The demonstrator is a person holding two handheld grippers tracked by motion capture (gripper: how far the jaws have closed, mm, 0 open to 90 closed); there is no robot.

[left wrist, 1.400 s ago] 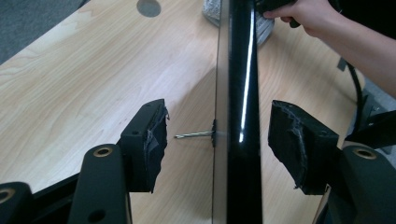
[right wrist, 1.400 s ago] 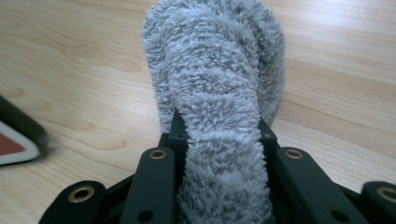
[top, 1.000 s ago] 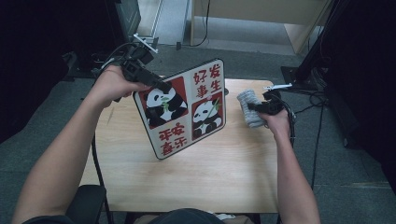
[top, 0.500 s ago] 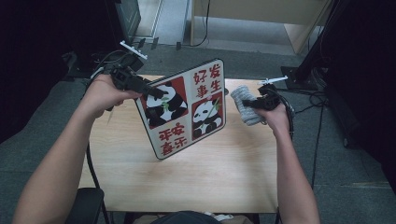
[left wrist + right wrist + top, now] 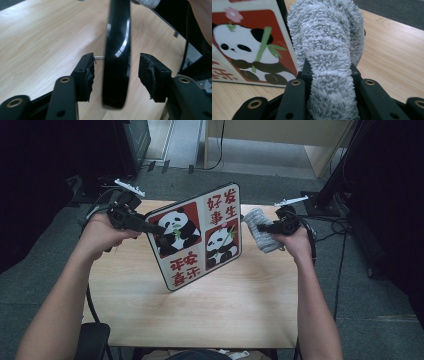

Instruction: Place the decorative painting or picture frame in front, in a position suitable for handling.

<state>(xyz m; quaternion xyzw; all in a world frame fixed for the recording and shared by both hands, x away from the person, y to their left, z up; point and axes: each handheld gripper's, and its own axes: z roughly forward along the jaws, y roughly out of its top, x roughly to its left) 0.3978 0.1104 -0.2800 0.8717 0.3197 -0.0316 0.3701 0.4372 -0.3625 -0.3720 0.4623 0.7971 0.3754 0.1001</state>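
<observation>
Panda board (image 5: 200,236) stands tilted over the middle of the table (image 5: 210,315), its printed face with two pandas and red characters turned up towards you; take it as your landmark. Your left claw (image 5: 150,227) sits at the board's left edge. In the left gripper view the board's glossy black edge (image 5: 117,62) runs between the two pads (image 5: 88,75), with a gap on either side. The jaws have just been closing in on that edge, but the pads do not yet press on it, so the left claw counts as open around the board. What holds the board up at this tilt I cannot tell.

Just beside the board's right edge, your right claw (image 5: 267,227) is clamped on a rolled grey fluffy towel (image 5: 261,235). In the right gripper view the towel (image 5: 329,55) bulges out between the jaws, near the lower panda print (image 5: 249,57), lifted off the table.

The step in hand looks like securing the board before wiping it. Next, finish the left squeeze until both pads bite the rim squarely. Then bring the towel onto the printed face. Keep the towel from nudging the board until the left grip is firm.
</observation>
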